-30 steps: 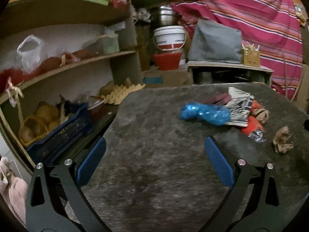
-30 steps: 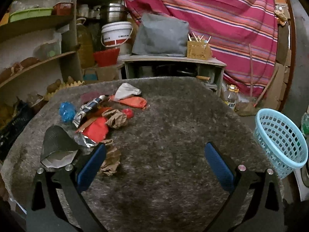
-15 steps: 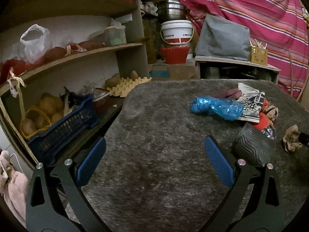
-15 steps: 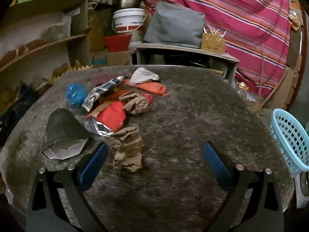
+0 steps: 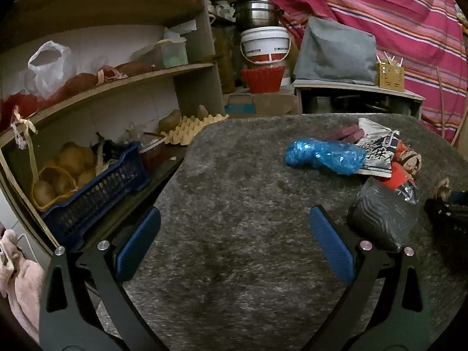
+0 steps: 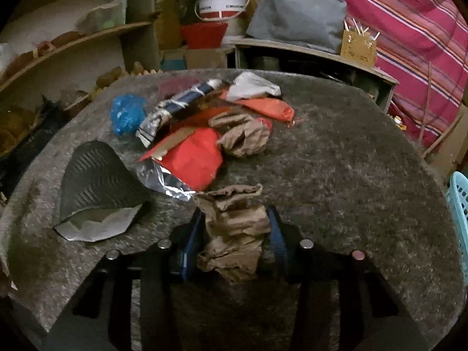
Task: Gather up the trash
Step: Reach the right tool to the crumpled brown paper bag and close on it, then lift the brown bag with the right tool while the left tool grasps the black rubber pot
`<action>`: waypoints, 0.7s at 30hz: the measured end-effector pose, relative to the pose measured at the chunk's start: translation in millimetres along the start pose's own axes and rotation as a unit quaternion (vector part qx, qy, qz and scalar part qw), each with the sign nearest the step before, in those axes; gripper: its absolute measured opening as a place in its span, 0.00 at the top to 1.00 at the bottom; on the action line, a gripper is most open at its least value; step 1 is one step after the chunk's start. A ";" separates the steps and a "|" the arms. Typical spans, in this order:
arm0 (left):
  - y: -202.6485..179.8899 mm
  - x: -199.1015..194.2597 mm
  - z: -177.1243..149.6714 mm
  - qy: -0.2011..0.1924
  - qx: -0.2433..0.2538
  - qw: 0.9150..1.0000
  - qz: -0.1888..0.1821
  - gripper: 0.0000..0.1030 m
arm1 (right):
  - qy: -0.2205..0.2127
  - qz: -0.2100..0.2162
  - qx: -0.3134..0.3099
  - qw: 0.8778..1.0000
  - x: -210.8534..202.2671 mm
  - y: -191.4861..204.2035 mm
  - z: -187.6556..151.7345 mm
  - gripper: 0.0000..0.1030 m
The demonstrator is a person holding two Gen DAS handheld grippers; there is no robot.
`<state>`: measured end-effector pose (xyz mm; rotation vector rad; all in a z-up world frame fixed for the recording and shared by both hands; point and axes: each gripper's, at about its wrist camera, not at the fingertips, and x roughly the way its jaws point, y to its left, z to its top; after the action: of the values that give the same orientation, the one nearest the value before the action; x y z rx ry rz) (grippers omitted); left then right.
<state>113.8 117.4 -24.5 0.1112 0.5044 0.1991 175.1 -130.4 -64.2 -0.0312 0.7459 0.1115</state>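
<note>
Trash lies piled on a grey felt-covered table [image 6: 336, 158]. My right gripper [image 6: 234, 234] is shut on a crumpled brown paper [image 6: 234, 234] at the table's near side. Beyond it lie a red foil wrapper [image 6: 196, 158], another brown paper wad [image 6: 245, 134], an orange wrapper [image 6: 269, 108], a blue plastic bag [image 6: 127, 114] and a dark grey paper cup sleeve [image 6: 93, 175]. My left gripper [image 5: 234, 239] is open and empty over bare felt, left of the blue bag [image 5: 324, 155] and the grey sleeve [image 5: 380, 216].
A light blue laundry basket [image 6: 459, 213] stands off the table's right edge. Shelves on the left hold a blue crate [image 5: 93, 193] of potatoes and an egg tray [image 5: 190, 125]. A white bucket [image 5: 264, 45] and a low cabinet stand behind the table.
My right gripper moved forward and down to the brown paper and closed on it. My left gripper stayed open and drifted slightly, bringing the grey sleeve into view.
</note>
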 end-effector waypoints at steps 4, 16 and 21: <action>-10.3 -3.2 5.1 -0.002 -0.003 1.000 -0.012 0.05 | -0.018 -0.003 -0.006 1.000 -15.4 -8.6 2.8 0.59; -86.1 -12.6 24.2 -0.002 0.010 0.997 -0.075 0.05 | -0.056 -0.060 0.017 0.996 -74.4 -91.0 36.6 0.59; -112.1 -7.7 22.6 0.014 0.020 0.996 -0.085 0.05 | -0.059 -0.079 0.040 0.994 -79.5 -131.4 28.2 0.59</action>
<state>136.4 5.2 -18.6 0.1044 0.5440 0.0240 151.0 -266.2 9.0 -0.0071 0.6277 -0.0667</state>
